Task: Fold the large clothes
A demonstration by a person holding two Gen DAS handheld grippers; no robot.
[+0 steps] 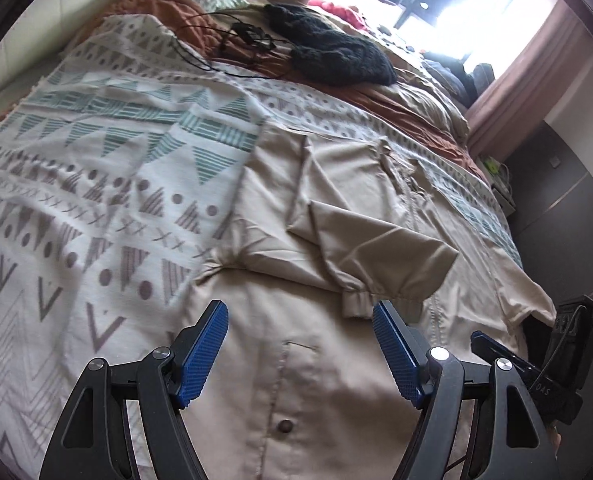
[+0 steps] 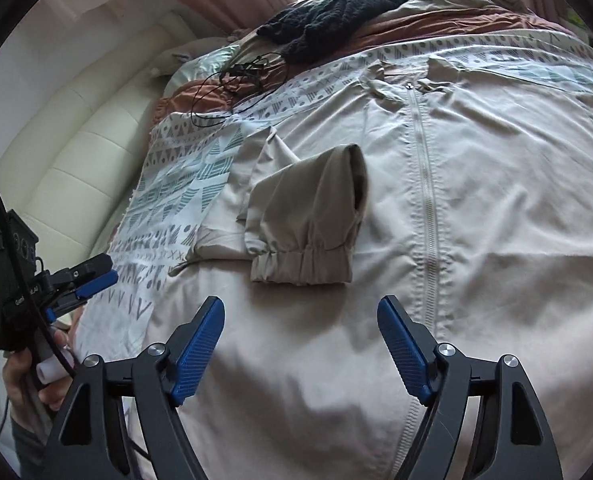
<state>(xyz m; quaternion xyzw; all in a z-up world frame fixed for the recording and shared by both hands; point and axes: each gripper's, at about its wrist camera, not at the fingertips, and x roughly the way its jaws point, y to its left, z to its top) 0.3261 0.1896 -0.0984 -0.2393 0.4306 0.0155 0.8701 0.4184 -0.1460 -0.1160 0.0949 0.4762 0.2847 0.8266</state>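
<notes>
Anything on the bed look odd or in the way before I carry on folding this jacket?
A tangled black cable and a dark knitted garment lie loose on the patterned bedspread beyond the beige jacket. Its sleeve is already folded across the front.

Jacket (image 2: 476, 208): beige, with a matching beige zip (image 2: 426, 184). Bedspread (image 1: 108, 168): white, printed with teal striped triangles and grey-mauve dots, crosses and chevrons. Sheet (image 1: 396, 108): rust orange. Knitted garment (image 1: 336, 52): dark charcoal. Curtain (image 1: 536, 68): dusty pink. Headboard (image 2: 76, 160): cream. Gripper pads (image 2: 198, 356): blue.
</notes>
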